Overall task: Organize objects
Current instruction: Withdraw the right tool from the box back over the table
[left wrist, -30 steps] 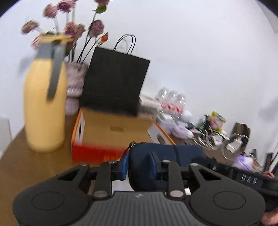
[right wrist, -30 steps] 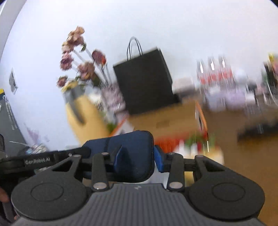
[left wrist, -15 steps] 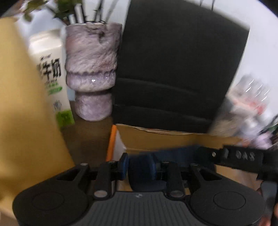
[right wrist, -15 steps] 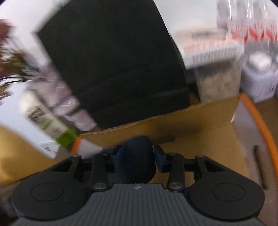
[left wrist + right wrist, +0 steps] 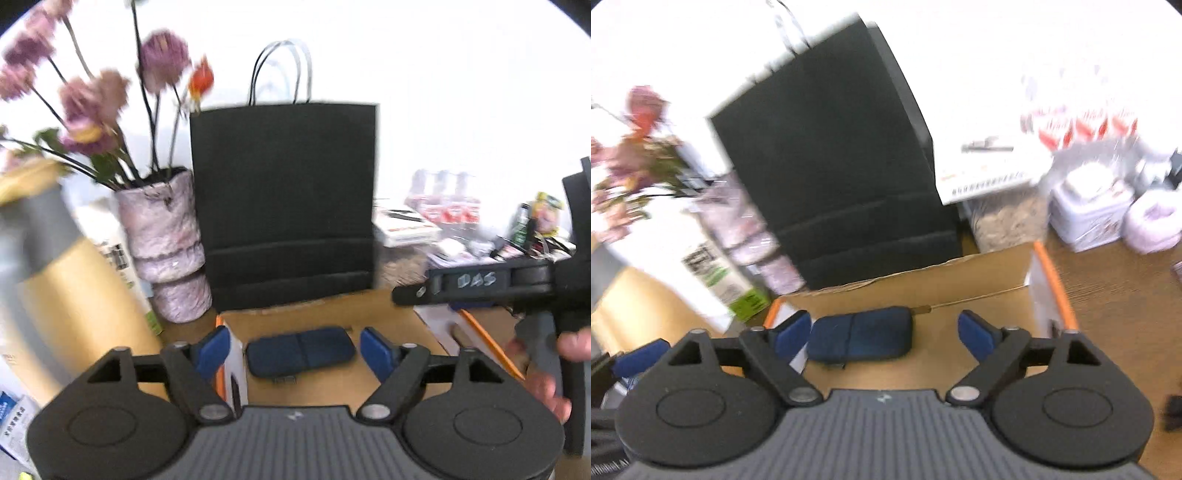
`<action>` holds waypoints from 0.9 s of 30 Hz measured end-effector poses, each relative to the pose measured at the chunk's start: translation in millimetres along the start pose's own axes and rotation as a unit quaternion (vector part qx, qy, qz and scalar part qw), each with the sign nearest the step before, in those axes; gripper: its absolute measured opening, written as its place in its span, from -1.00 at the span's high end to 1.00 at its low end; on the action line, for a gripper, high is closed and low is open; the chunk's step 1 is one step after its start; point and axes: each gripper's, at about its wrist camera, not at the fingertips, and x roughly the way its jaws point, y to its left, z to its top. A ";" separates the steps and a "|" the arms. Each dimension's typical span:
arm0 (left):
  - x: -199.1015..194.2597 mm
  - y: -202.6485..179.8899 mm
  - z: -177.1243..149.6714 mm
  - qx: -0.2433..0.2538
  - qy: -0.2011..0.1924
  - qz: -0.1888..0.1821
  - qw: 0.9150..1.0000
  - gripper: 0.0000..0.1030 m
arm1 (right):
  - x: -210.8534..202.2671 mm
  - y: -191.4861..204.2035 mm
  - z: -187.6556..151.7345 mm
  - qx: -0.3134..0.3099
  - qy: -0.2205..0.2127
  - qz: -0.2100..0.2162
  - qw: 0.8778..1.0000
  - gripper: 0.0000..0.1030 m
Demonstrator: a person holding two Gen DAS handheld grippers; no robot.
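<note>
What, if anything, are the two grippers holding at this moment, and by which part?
Nothing: the left gripper and right gripper are both opening, their pads clear of the blue pouch lying in the cardboard box.

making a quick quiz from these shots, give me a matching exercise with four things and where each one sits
Things:
1 blue case
2 black paper bag
3 pink vase
4 yellow jug

Places:
A far left, nearest the camera
B lying inside the open cardboard box
C standing behind the box
D left of the bag, holding flowers

Pairs: 1-B, 2-C, 3-D, 4-A
</note>
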 end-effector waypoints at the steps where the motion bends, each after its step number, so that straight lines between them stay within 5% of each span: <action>1: -27.0 -2.6 -9.5 -0.002 -0.009 -0.016 1.000 -0.73 | -22.8 1.1 -7.7 -0.015 -0.011 0.006 1.000 -0.94; 6: -123.5 -17.1 -74.0 0.001 -0.020 -0.085 0.996 -0.88 | -126.9 10.6 -78.2 -0.124 -0.037 0.024 0.991 -1.00; 14: -249.3 -32.2 -227.5 -0.036 -0.064 -0.047 0.996 -0.95 | -262.4 4.7 -252.3 -0.232 -0.078 -0.027 0.969 -1.00; 17: -256.5 -33.2 -268.9 -0.071 -0.009 -0.011 0.997 -1.00 | -281.7 -15.8 -299.0 -0.168 -0.054 -0.053 0.983 -1.00; 21: -242.6 -18.1 -289.6 -0.113 0.054 0.019 0.992 -0.87 | -280.5 -34.8 -320.3 -0.124 -0.004 -0.063 0.990 -1.00; 27: -232.1 -13.4 -279.5 -0.118 0.016 0.047 0.992 -0.91 | -281.2 -15.9 -314.6 -0.156 -0.056 -0.098 0.981 -1.00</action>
